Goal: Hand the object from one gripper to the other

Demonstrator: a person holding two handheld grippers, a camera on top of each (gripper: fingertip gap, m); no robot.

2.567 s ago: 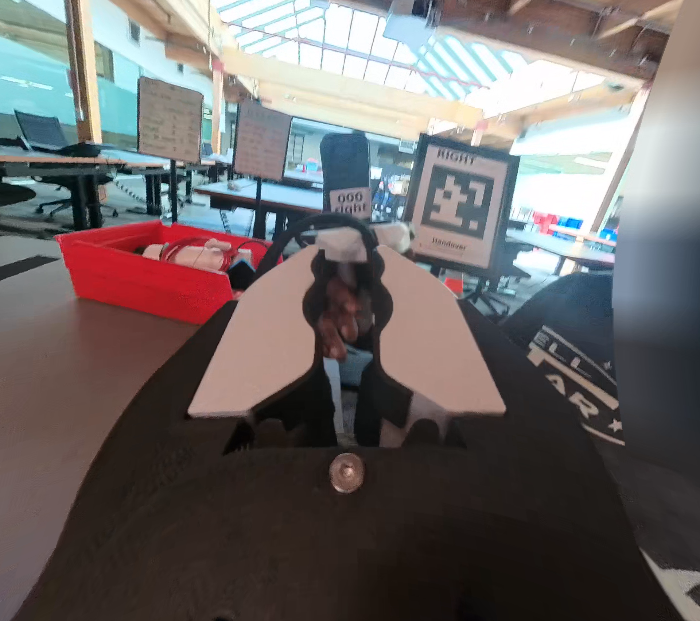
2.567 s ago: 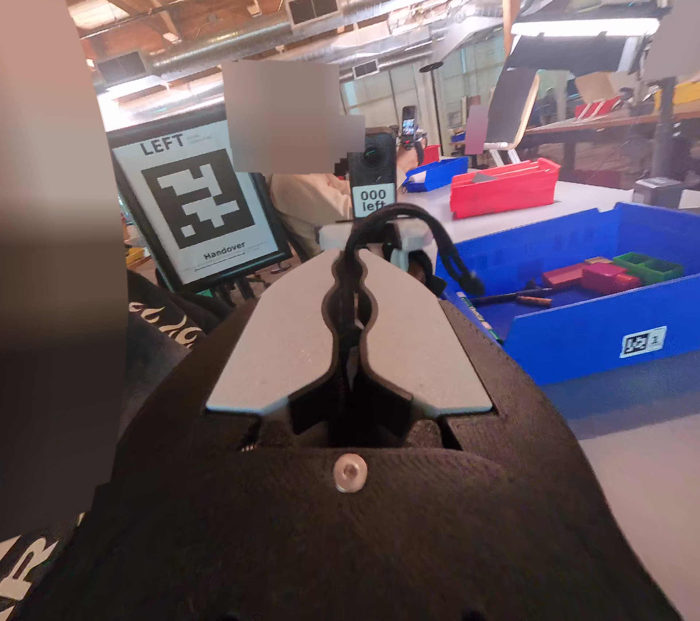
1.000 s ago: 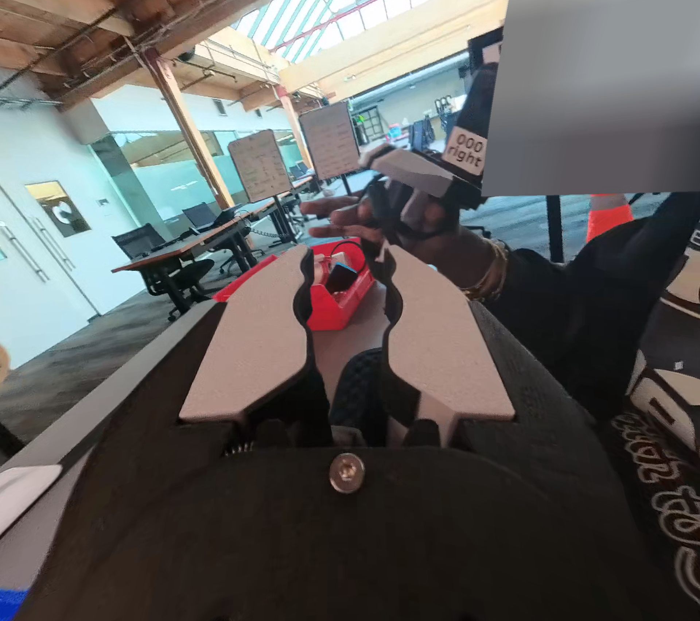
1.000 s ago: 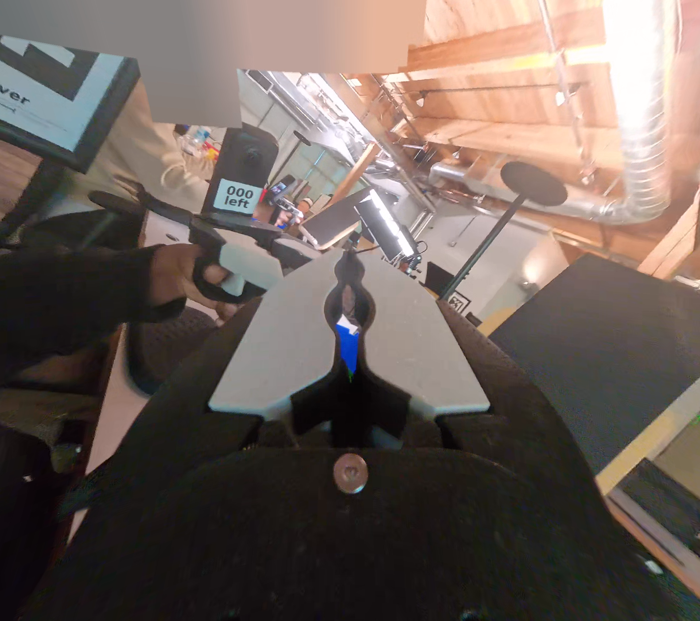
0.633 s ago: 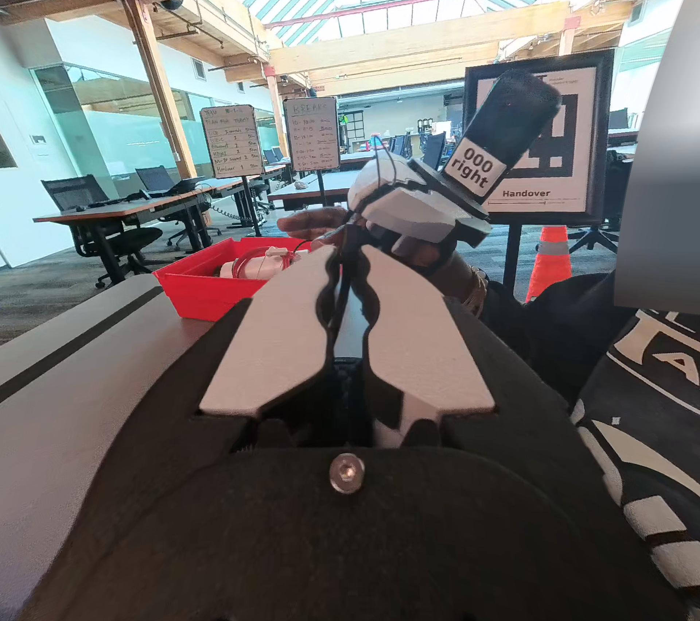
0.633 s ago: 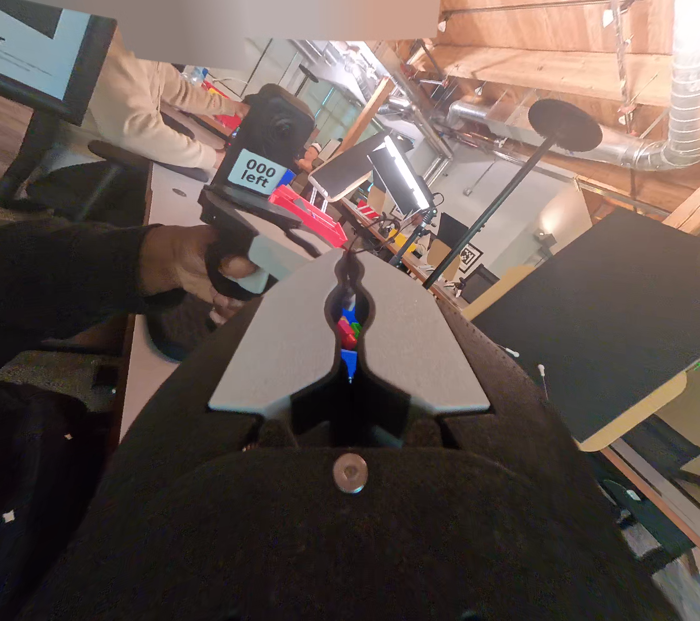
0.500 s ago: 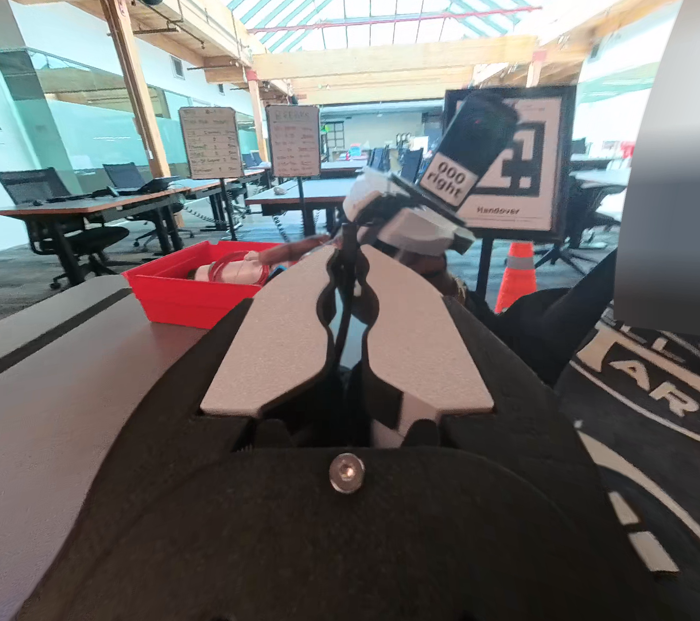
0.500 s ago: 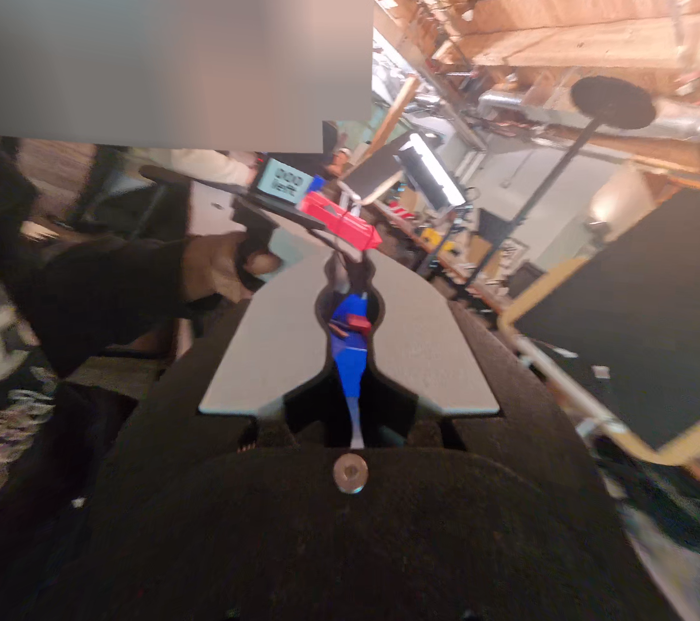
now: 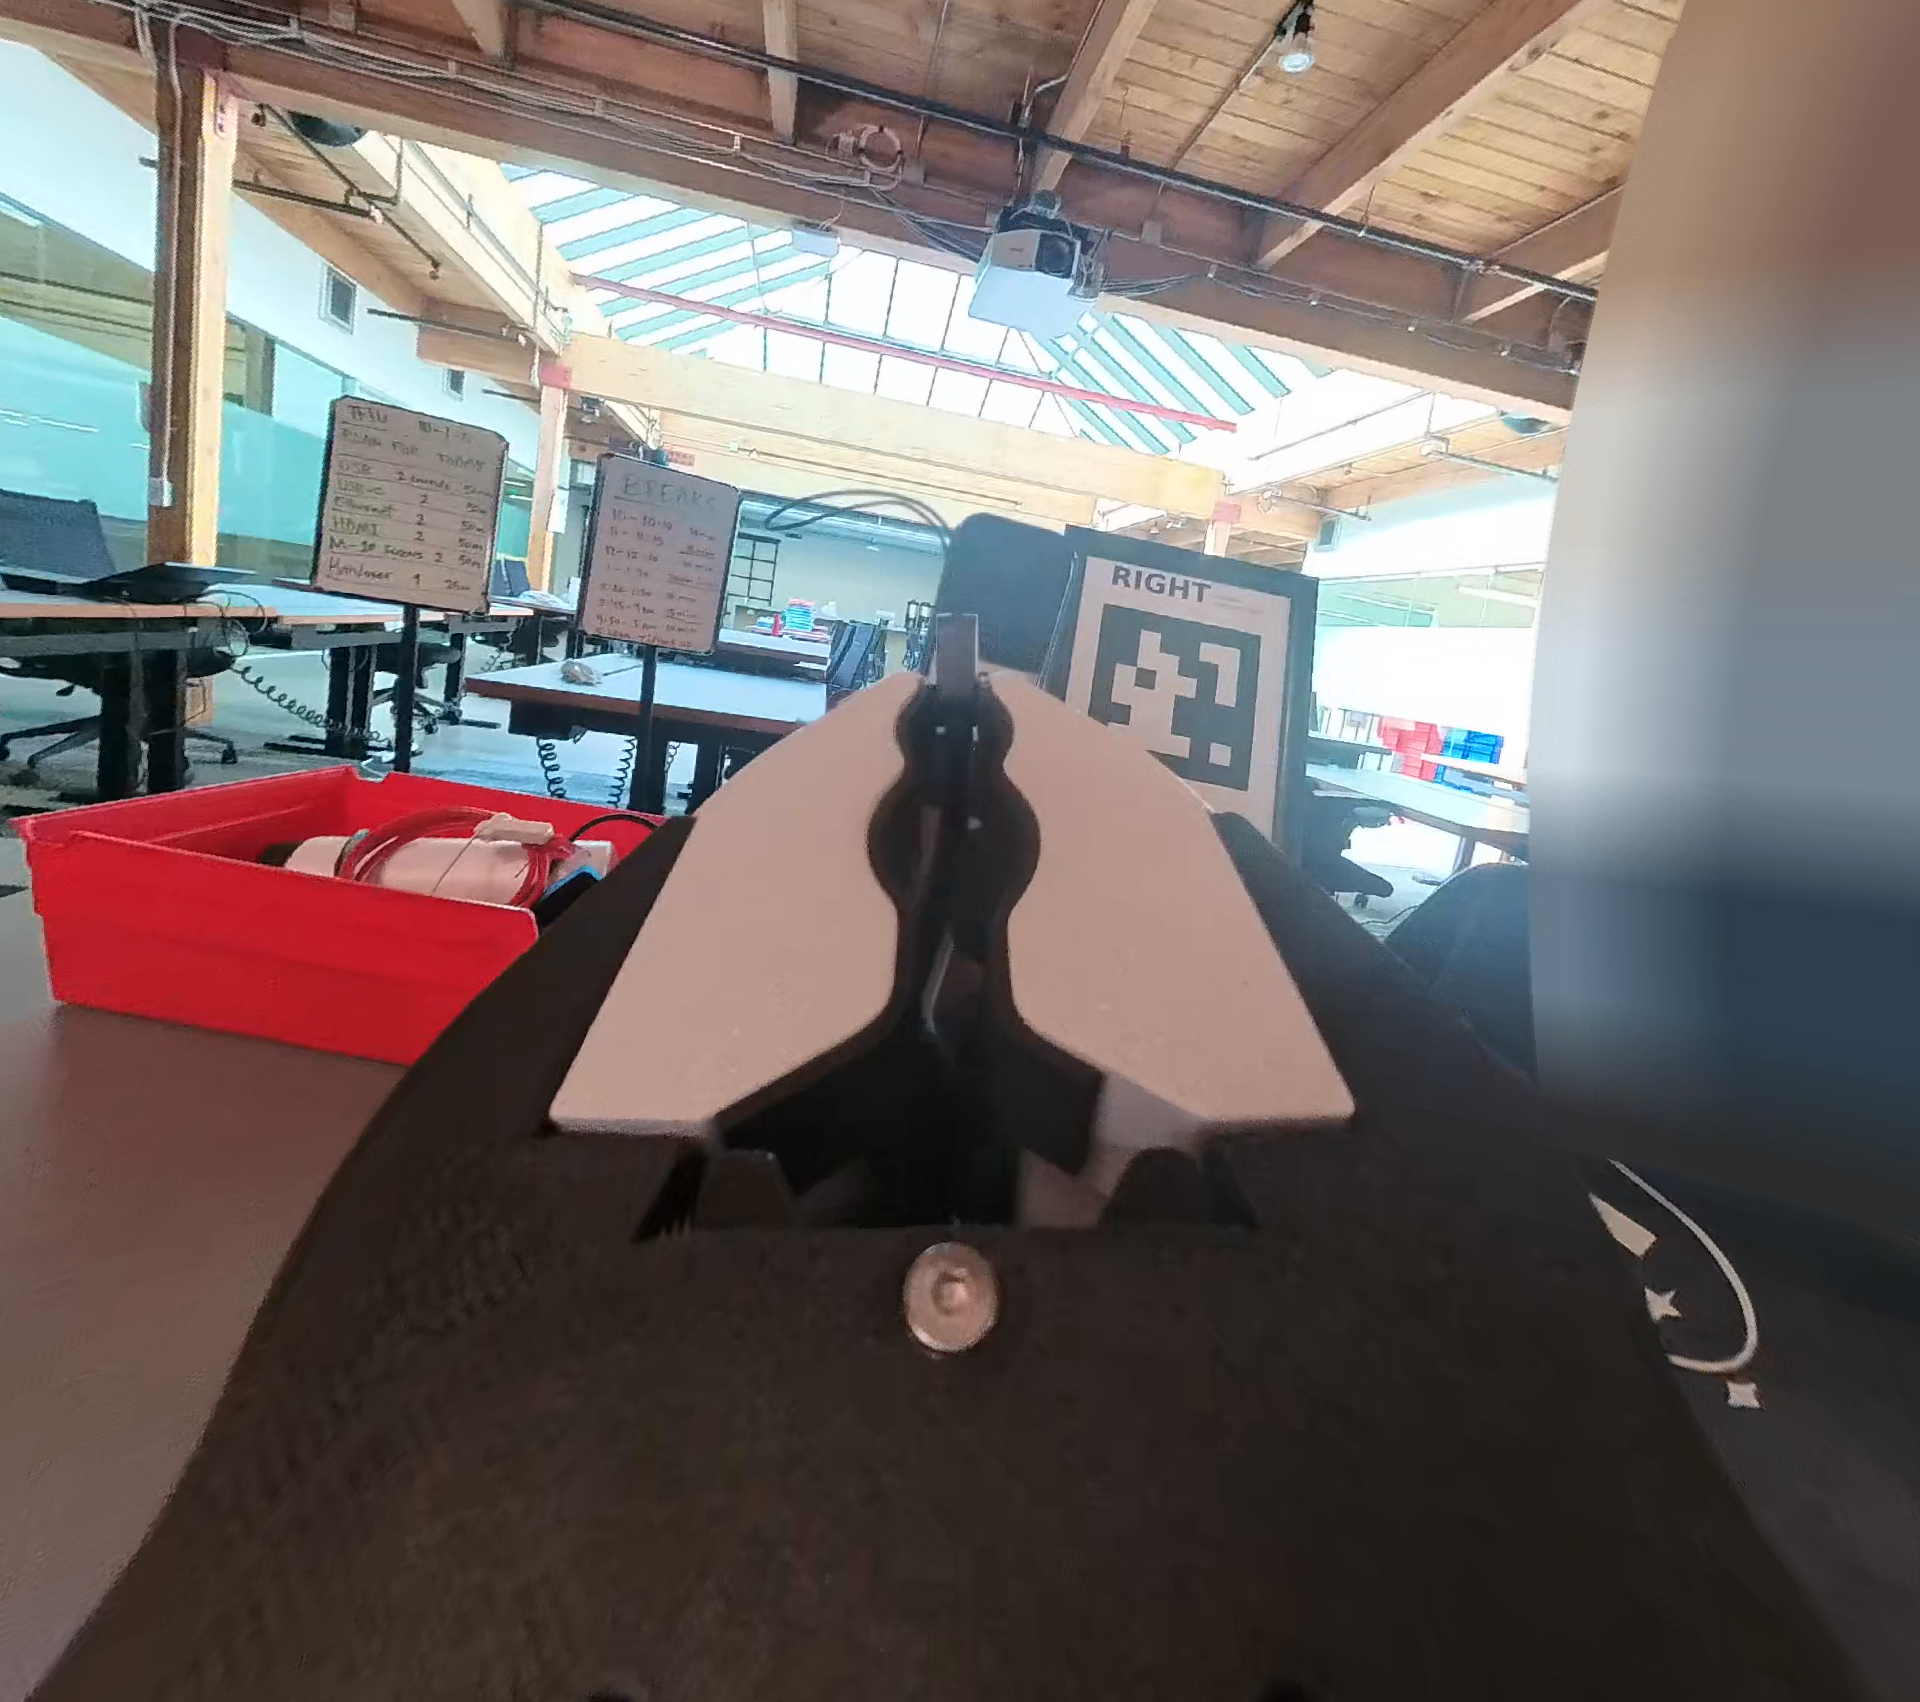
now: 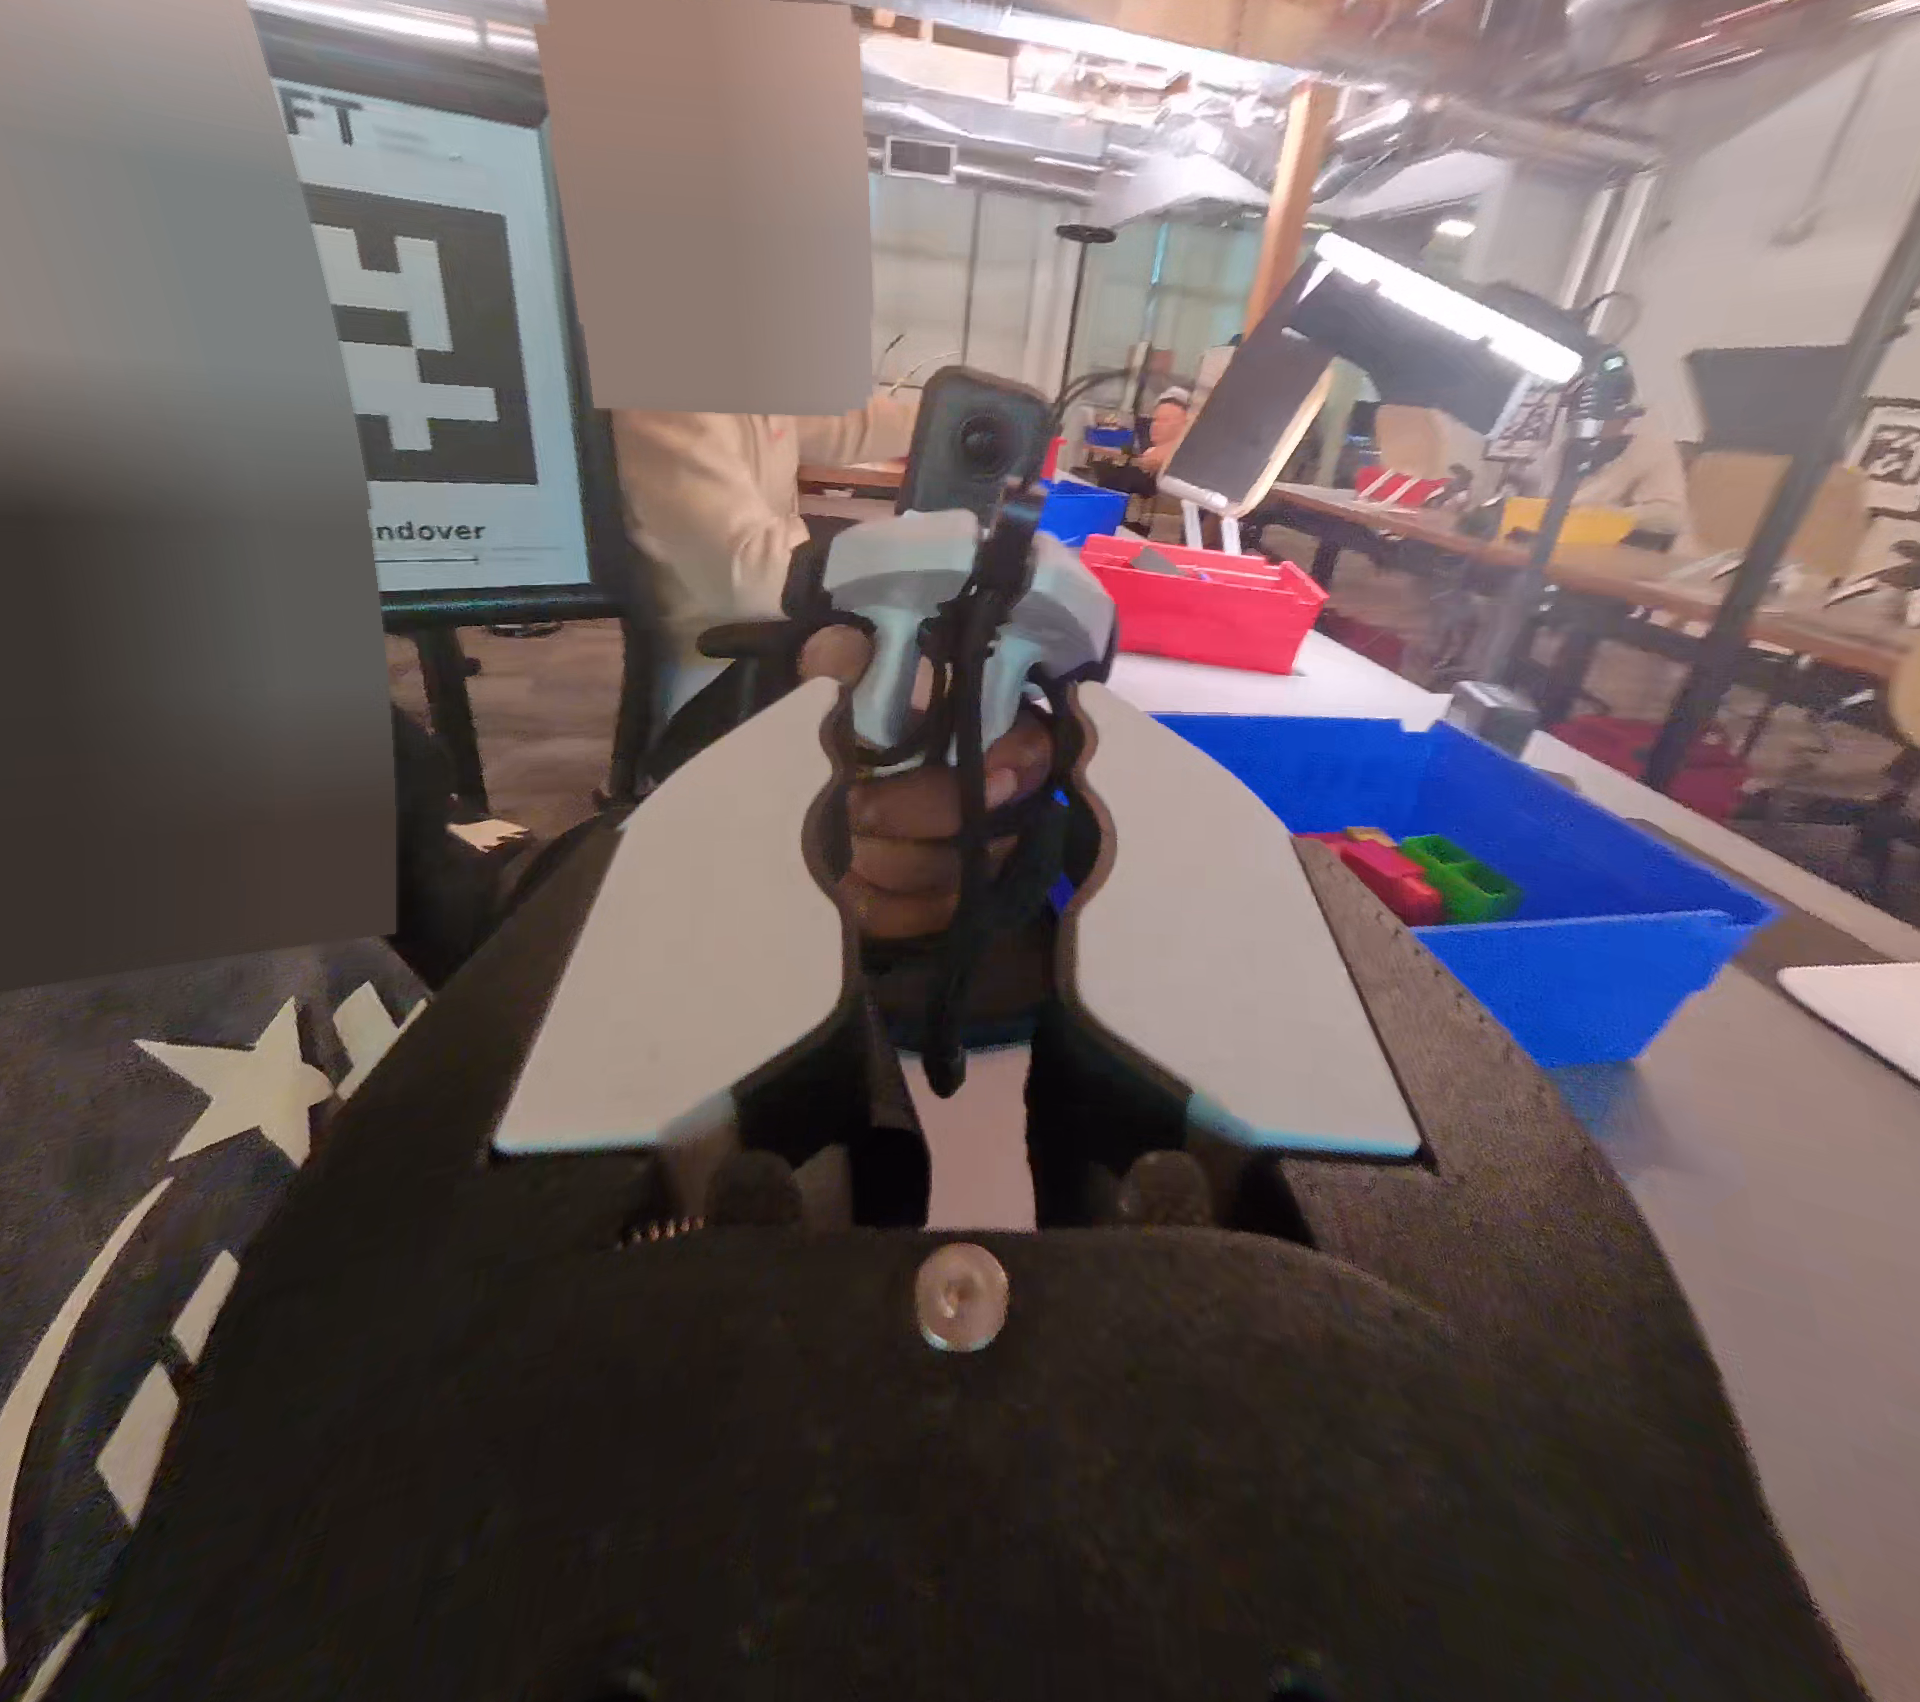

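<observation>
The object is a thin black cable (image 10: 968, 831). My left gripper (image 9: 954, 684) is shut on it, and the cable runs down between its grey fingers (image 9: 790, 904). A small plug end (image 9: 956, 644) sticks up past the tips. In the right wrist view the left gripper (image 10: 956, 603) faces me, held by a hand (image 10: 914, 863), with the cable hanging from it. My right gripper (image 10: 956, 702) is open, its fingers (image 10: 707, 925) on either side of the hanging cable without touching it. In the left wrist view only the right gripper's black camera body (image 9: 1003, 587) shows.
A red bin (image 9: 208, 935) with a white item and a red cable sits on the grey table (image 9: 125, 1237) at left. A blue bin (image 10: 1579, 977) with coloured blocks and a red bin (image 10: 1195, 624) stand at right. Marker signs (image 9: 1184, 686) (image 10: 436, 364) stand behind, with a person (image 10: 717, 540). Less than 4 cm separates the two grippers' tips.
The cable has passed from my right gripper to my left. The left gripper opened, then shut on it. The right gripper has swung to face the left and has opened.
</observation>
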